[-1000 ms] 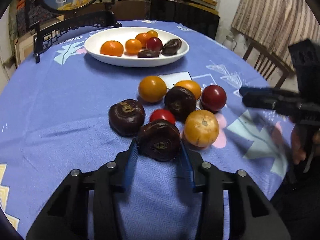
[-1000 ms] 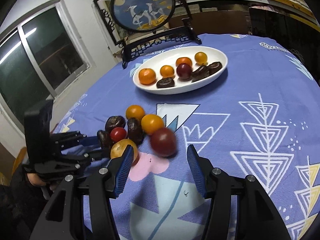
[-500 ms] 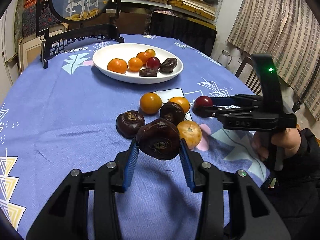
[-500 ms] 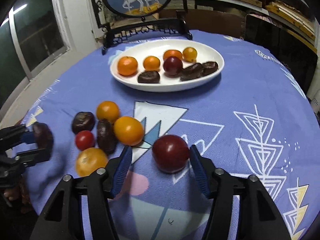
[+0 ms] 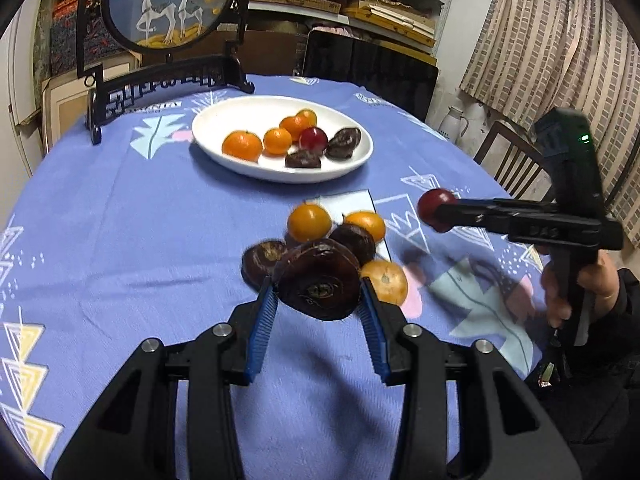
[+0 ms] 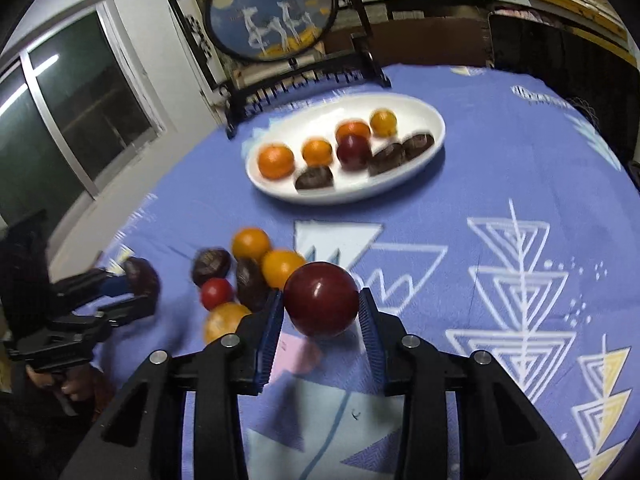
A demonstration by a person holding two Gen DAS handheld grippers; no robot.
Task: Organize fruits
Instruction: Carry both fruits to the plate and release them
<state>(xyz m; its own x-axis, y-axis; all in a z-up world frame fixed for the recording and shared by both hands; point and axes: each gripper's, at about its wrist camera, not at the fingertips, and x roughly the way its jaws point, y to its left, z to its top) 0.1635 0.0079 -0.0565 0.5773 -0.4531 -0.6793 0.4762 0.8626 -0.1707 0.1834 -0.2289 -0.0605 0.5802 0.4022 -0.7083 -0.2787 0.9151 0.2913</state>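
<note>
My left gripper (image 5: 318, 294) is shut on a dark brown fruit (image 5: 320, 285) and holds it above the blue tablecloth. My right gripper (image 6: 320, 300) is shut on a dark red round fruit (image 6: 321, 299), also lifted; it shows at the right of the left wrist view (image 5: 437, 209). A white oval plate (image 5: 224, 120) at the back holds oranges, a red fruit and dark fruits. A loose cluster lies mid-table: an orange fruit (image 5: 309, 222), a dark fruit (image 5: 262, 261), a yellow-orange fruit (image 5: 386, 281) and a small red one (image 6: 216, 293).
A round painted screen on a black stand (image 5: 168, 4) stands behind the plate. Wooden chairs (image 5: 510, 160) sit beyond the table's right edge. A window (image 6: 72, 112) is at the left. The person's hand (image 5: 576, 292) holds the right gripper.
Both grippers have risen with their fruits. The right gripper closed on the red fruit and lifted it off the cloth; the left carries the dark fruit higher over the cluster.
</note>
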